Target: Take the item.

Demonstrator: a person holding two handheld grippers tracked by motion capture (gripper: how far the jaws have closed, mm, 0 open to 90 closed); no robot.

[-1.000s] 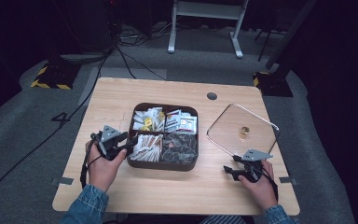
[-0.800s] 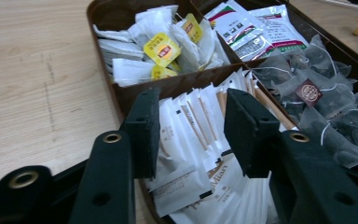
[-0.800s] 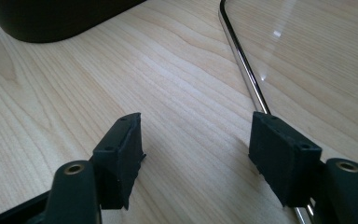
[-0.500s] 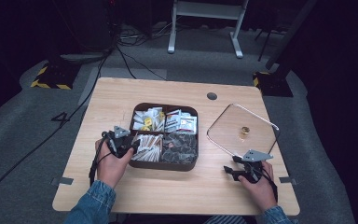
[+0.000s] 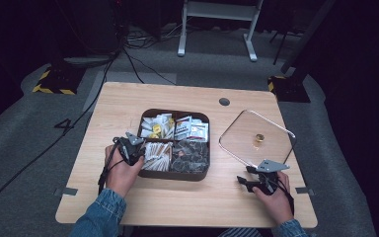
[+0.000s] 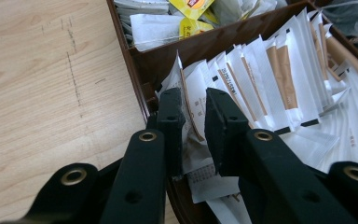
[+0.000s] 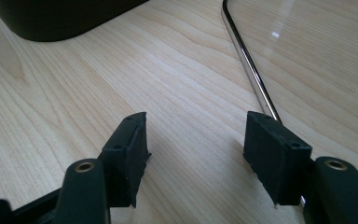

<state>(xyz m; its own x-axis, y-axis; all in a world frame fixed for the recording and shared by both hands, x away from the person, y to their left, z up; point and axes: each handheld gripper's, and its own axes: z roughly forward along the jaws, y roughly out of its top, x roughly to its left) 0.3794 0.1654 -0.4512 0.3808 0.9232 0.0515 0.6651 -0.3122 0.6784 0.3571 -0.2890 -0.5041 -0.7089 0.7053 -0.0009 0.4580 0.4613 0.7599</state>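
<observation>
A dark brown compartment box (image 5: 176,177) holds sachets and packets. My left gripper (image 5: 138,157) reaches into its near-left compartment from the left. In the left gripper view its jaws (image 6: 195,100) have just been closing around an upright white sachet with a brown stripe (image 6: 192,112), with a narrow gap left beside it. My right gripper (image 5: 246,176) rests low over the table at the front right. Its jaws (image 7: 196,126) have just been closing a little and stand apart over bare wood with nothing between them.
A square glass lid (image 5: 244,133) with a metal rim and gold knob (image 5: 259,137) lies flat right of the box; its edge (image 7: 247,56) runs just past my right jaw. The box's dark wall (image 7: 60,18) is ahead-left. A cable hole (image 5: 224,101) sits at the back.
My left hand has moved right and slightly down, bringing its gripper to the box's near-left compartment. The right hand has stayed where it was.
</observation>
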